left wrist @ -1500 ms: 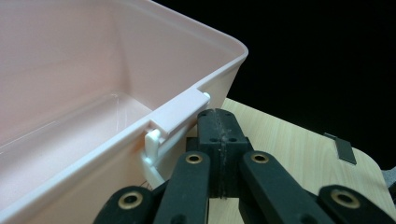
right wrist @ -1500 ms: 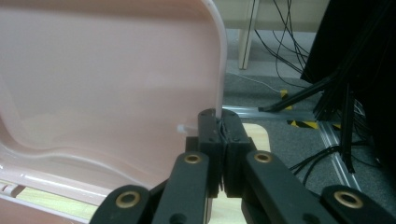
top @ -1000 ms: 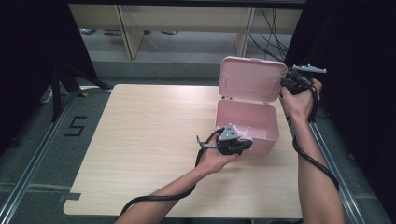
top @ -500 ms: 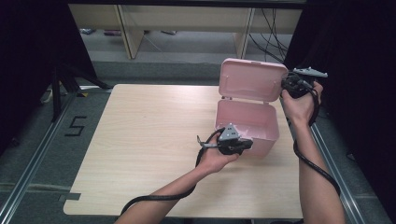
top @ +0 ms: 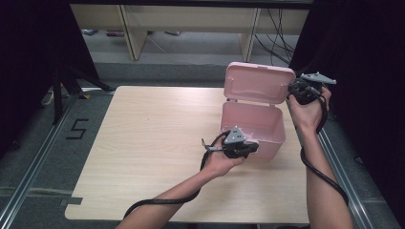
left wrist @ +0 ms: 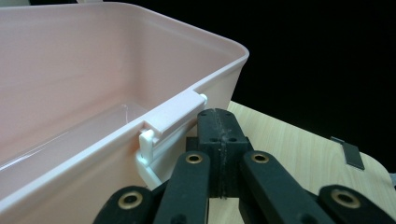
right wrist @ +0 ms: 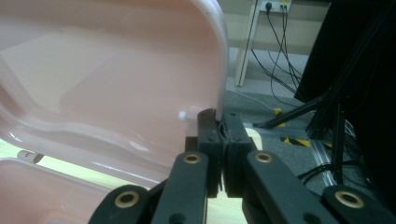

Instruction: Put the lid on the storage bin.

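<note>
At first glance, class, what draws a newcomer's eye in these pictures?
The pink box on the table's right side, its lid raised upright. The right claw is shut on the lid's edge, while the left claw, shut, sits at the box's front latch.

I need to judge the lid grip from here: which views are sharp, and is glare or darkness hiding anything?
High view: evenly lit, sharp, dark surroundings. Left gripper view: pink box rim and latch crisp, background black. Right gripper view: lid soft, with mild sheen, its edge at the shut right tongs readable.
</note>
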Available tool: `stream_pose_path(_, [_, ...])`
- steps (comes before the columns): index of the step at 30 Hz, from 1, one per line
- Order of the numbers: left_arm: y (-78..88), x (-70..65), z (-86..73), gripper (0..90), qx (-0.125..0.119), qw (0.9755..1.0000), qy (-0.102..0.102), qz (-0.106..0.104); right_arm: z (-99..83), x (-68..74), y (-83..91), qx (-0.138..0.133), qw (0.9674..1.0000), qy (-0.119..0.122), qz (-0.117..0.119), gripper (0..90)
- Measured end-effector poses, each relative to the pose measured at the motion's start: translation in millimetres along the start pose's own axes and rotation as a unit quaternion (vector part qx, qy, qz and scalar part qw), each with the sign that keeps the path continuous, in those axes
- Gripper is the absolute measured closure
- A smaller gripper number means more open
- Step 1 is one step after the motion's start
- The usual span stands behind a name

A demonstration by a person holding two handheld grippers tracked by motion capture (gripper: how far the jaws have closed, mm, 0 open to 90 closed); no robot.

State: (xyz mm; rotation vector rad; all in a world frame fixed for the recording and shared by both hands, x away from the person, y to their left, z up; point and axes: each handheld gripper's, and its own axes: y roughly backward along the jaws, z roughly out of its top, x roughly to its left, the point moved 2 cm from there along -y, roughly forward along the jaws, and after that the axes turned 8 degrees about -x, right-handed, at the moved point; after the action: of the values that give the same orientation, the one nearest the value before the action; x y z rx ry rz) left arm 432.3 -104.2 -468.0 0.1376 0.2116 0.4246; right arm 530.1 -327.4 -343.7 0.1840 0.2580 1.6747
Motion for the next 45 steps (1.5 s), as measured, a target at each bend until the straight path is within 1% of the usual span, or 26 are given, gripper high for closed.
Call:
stream_pose_path(1, [0.0,0.0,0.2,90.0,0.001,1.0,-0.001,0.0,-0.1,-1.0,0.1,-0.001,1.0,0.008,0.001,89.4])
stream_pose_path(3, [0.0,0.0,0.6,90.0,0.002,1.0,-0.003,0.0,-0.8,1.3,1.8,-0.001,1.0,-0.002,-0.001,89.4])
stream_pose_path(4, [-0.3,0.0,0.7,90.0,0.002,1.0,-0.001,0.0,-1.4,1.8,2.7,-0.001,1.0,-0.002,-0.002,89.4])
stream_pose_path(5, [-0.5,-0.2,0.8,90.0,0.001,1.0,-0.002,0.001,-1.8,0.9,3.2,-0.004,1.0,0.006,-0.002,89.4])
stream_pose_path(7, [-0.4,-0.2,0.6,90.0,0.0,1.0,-0.002,-0.001,-3.3,0.6,3.9,-0.009,0.9999,0.011,0.0,89.4])
stream_pose_path(10, [-0.3,-0.1,-0.2,90.0,-0.002,1.0,-0.002,-0.004,-4.4,2.5,5.9,-0.009,1.0,0.004,-0.001,89.3])
stream_pose_path(12, [-0.1,-0.2,-0.3,90.0,-0.002,1.0,-0.001,-0.003,-4.8,1.5,6.4,-0.014,0.9998,0.016,0.0,89.4])
stream_pose_path(14, [0.0,-0.2,-0.1,90.0,-0.001,1.0,-0.002,-0.001,-6.1,2.3,8.1,-0.012,0.9999,0.011,-0.001,89.4])
stream_pose_path(16, [-0.1,-0.1,-0.5,90.0,-0.002,1.0,-0.002,-0.001,-7.1,1.6,7.7,-0.019,0.9997,0.017,0.0,89.4])
stream_pose_path(17, [-0.1,0.0,-0.5,90.0,-0.002,1.0,-0.001,-0.002,-8.0,3.4,8.8,-0.019,0.9998,0.009,-0.002,89.4])
stream_pose_path(18, [0.0,-0.2,-0.4,90.0,-0.002,1.0,0.0,-0.002,-8.0,3.8,9.4,-0.019,0.9998,0.007,-0.002,89.3])
stream_pose_path(19, [-0.1,-0.2,-0.4,90.0,-0.002,1.0,-0.001,-0.003,-8.3,2.8,9.5,-0.022,0.9997,0.015,0.0,89.4])
stream_pose_path(20, [-0.3,-0.2,-0.4,90.0,-0.003,1.0,-0.002,-0.005,-8.6,2.6,10.2,-0.021,0.9997,0.015,0.0,89.3])
stream_pose_path(21, [-0.2,-0.2,-0.2,90.0,-0.001,1.0,-0.002,-0.003,-9.0,3.4,10.8,-0.02,0.9998,0.009,0.0,89.3])
stream_pose_path(22, [0.1,-0.2,0.0,89.9,0.001,1.0,-0.002,0.0,-9.6,2.7,10.4,-0.026,0.9995,0.016,0.0,89.3])
stream_pose_path(25, [-0.4,-0.1,0.1,90.0,-0.001,1.0,0.002,-0.002,-10.6,3.2,11.4,-0.026,0.9996,0.012,-0.001,89.3])
stream_pose_path(27, [-0.4,0.0,0.3,90.0,0.0,1.0,0.002,-0.002,-11.2,1.9,11.8,-0.028,0.9994,0.02,0.004,89.3])
stream_pose_path(29, [-0.2,-0.3,0.6,90.0,0.003,1.0,-0.002,-0.001,-11.4,3.1,12.5,-0.028,0.9995,0.014,0.003,89.3])
stream_pose_path(33, [-0.4,-0.5,1.0,89.9,0.005,1.0,-0.001,0.0,-11.1,1.8,12.1,-0.029,0.9994,0.021,0.005,89.3])
stream_pose_path(34, [-0.4,-0.4,1.2,90.0,0.005,1.0,0.0,-0.001,-11.3,2.5,12.6,-0.028,0.9995,0.013,0.004,89.3])
stream_pose_path(35, [-0.4,-0.1,1.2,90.0,0.005,1.0,0.001,-0.001,-11.2,1.6,12.3,-0.029,0.9994,0.018,0.005,89.3])
stream_pose_path(38, [-0.4,-0.6,1.2,89.9,0.006,1.0,0.0,-0.001,-11.4,1.4,12.6,-0.027,0.9994,0.02,0.006,89.2])
stream_pose_path(41, [-0.3,-0.6,1.2,89.9,0.006,1.0,0.0,-0.001,-12.2,3.6,13.7,-0.028,0.9996,0.011,0.003,89.2])
stream_pose_path(42, [-0.3,-0.6,1.0,89.9,0.006,1.0,0.0,0.0,-12.2,2.6,13.6,-0.03,0.9994,0.017,0.004,89.2])
stream_pose_path(44, [-0.3,-0.5,0.9,89.9,0.005,1.0,0.001,0.0,-12.6,3.4,14.7,-0.027,0.9995,0.013,0.003,89.2])
stream_pose_path(45, [-0.3,-0.5,1.0,90.0,0.005,1.0,0.002,0.0,-12.8,2.2,14.5,-0.03,0.9993,0.022,0.004,89.2])
